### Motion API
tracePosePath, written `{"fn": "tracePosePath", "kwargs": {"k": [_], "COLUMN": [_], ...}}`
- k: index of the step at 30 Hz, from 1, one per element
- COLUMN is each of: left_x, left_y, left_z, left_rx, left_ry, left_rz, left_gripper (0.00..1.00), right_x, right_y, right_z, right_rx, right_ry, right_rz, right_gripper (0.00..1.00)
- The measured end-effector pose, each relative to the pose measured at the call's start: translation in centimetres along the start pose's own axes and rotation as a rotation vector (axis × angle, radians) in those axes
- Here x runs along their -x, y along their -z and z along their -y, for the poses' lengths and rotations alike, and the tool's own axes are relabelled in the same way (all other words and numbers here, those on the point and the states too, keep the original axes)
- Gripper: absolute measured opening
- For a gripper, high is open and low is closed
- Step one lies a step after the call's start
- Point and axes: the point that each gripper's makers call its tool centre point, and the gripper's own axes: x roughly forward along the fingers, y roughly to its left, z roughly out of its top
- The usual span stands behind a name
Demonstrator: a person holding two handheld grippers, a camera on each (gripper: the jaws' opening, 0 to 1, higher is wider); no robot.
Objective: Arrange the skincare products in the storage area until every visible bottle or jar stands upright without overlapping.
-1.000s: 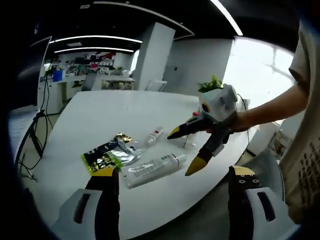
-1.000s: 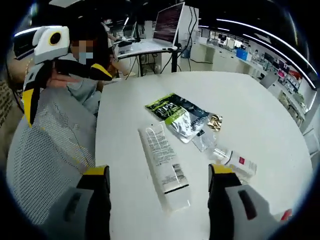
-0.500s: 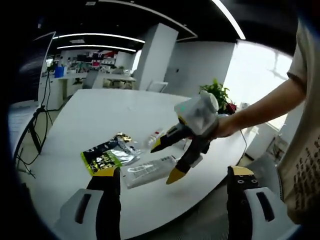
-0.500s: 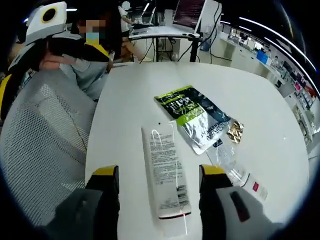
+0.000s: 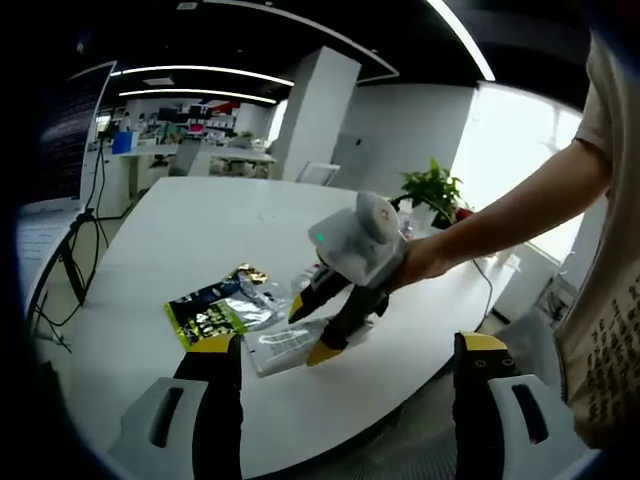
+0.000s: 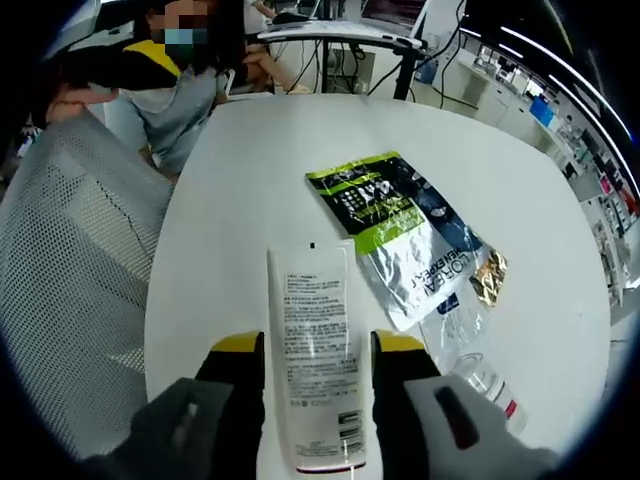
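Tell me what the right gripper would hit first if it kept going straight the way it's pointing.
Probably the white tube lying flat on the table. It already sits between the open right gripper, though I can't tell how far above it the gripper is.

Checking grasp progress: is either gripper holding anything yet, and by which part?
Nothing is held yet. The right gripper is open, straddling the lower part of the white tube lying flat; the left gripper is open and empty.

The right gripper (image 5: 312,328), held by a hand (image 5: 420,262), hangs with spread jaws over a lying tube (image 5: 285,348) beside a green sachet (image 5: 205,315) on the table (image 5: 180,230).
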Motion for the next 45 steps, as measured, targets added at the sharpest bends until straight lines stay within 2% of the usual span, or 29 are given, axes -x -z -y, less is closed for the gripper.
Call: {"fn": "tracePosePath", "kwargs": {"k": [4,6,14,18,31,39,45], "left_x": [0.0,0.0,0.0,0.1,0.1,0.1,0.1], "left_y": [0.0,-0.1,0.0,0.0,-0.1,-0.2,-0.2], "left_z": [0.0,0.0,0.0,-0.1,-0.4,-0.5,-0.5], "left_rx": [-0.001,0.001,0.000,0.002,0.022,0.023,0.024], "left_ry": [-0.002,-0.005,-0.008,-0.011,-0.017,-0.020,-0.018], "left_rz": [0.001,0.001,-0.003,-0.002,0.010,0.010,0.009], "left_gripper": [0.85,0.84,0.84,0.84,0.84,0.83,0.83], "right_x": [-0.3,-0.4,-0.5,-0.5,-0.3,1.2,2.6], "right_y": [0.4,0.0,0.2,0.4,0.1,-0.2,0.0], "right_z": [0.3,0.3,0.4,0.6,0.6,1.3,1.0], "right_rx": [0.033,0.017,0.002,-0.023,-0.012,-0.108,-0.183], "right_ry": [0.018,0.011,0.002,-0.006,0.016,0.050,0.079], "right_rz": [-0.054,-0.042,-0.087,-0.053,-0.018,0.073,0.136], "right_gripper": [0.37,0.35,0.33,0.31,0.29,0.29,0.28]}}
